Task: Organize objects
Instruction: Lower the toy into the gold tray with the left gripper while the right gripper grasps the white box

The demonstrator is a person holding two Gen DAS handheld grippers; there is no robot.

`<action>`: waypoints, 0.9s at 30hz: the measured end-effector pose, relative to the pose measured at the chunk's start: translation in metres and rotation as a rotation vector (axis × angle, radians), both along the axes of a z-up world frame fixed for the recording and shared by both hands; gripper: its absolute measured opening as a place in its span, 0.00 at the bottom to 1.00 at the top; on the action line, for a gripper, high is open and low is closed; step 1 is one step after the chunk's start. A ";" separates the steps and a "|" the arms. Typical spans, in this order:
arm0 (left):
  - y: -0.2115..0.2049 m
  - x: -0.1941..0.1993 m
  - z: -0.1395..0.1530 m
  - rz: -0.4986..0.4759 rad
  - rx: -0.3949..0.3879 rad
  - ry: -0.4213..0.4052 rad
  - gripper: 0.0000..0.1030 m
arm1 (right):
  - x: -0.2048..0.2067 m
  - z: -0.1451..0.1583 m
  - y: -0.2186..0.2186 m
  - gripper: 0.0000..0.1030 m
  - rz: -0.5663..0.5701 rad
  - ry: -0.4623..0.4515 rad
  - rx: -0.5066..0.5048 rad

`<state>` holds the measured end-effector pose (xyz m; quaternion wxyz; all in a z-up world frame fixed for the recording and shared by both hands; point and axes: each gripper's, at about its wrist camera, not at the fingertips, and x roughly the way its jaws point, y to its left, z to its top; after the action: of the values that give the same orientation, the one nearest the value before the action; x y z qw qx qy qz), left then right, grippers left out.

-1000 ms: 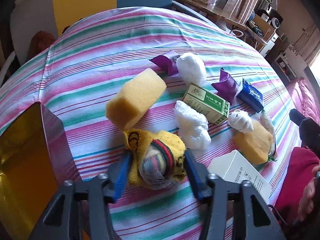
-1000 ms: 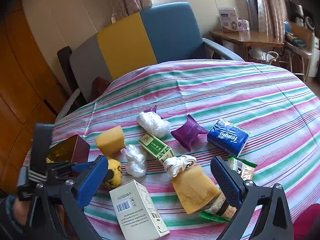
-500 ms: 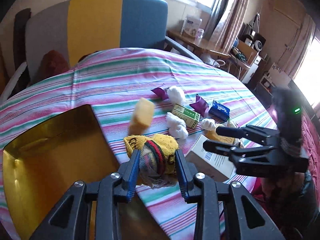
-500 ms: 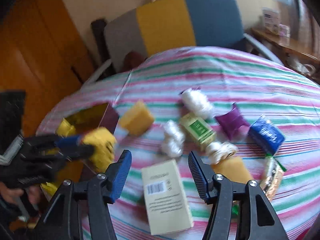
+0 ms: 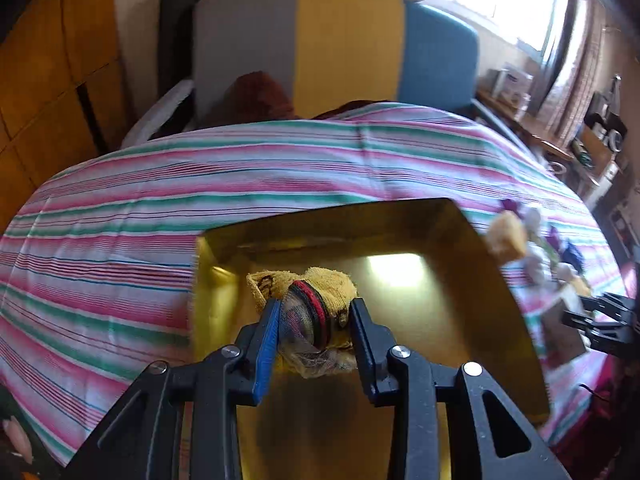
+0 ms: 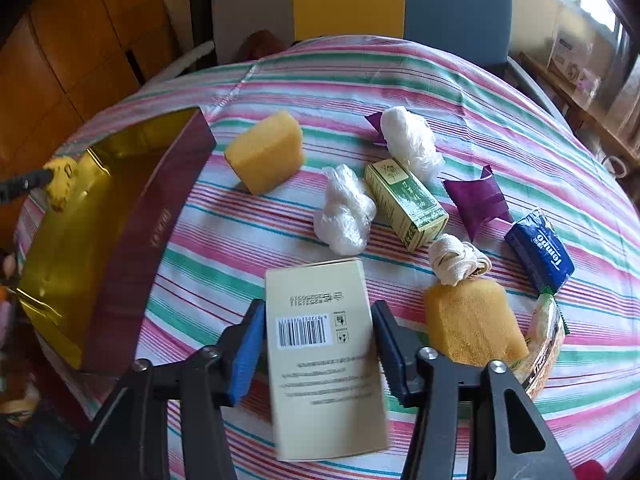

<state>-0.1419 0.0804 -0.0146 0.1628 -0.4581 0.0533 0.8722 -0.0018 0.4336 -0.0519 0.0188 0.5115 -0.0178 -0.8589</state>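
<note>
Left gripper (image 5: pixel 312 320) pinching rolled yellow sock (image 5: pixel 308 296), held above gold-lined box (image 5: pixel 472 280) at left edge of striped tablecloth (image 6: pixel 400 72). Right gripper (image 6: pixel 318 340) jaws closing around cream carton (image 6: pixel 320 356) near front edge, pads just beside its sides, contact unclear. Sponges, green box, tissue pack scattered beyond.

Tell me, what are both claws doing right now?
Left gripper clamped on yellow rolled socks, over the gold-lined box. Right gripper closing around cream carton, not yet pressing. Nothing in the way.
</note>
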 end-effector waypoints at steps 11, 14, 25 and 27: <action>-0.011 -0.059 -0.043 0.056 -0.086 -0.028 0.39 | -0.001 -0.003 -0.001 0.49 0.006 0.003 0.010; -0.016 -0.068 -0.042 0.085 -0.071 -0.049 0.43 | -0.001 -0.003 -0.001 0.49 0.008 0.004 0.009; -0.063 -0.013 0.006 0.163 0.050 0.035 0.44 | 0.001 0.004 0.005 0.48 -0.043 0.031 -0.001; -0.075 0.005 0.011 0.179 0.062 0.049 0.44 | 0.002 0.015 0.006 0.48 -0.073 0.049 -0.023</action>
<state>-0.1365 0.0057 -0.0037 0.0970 -0.4344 -0.0109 0.8954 -0.0002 0.4397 -0.0366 -0.0064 0.4892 -0.0459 -0.8710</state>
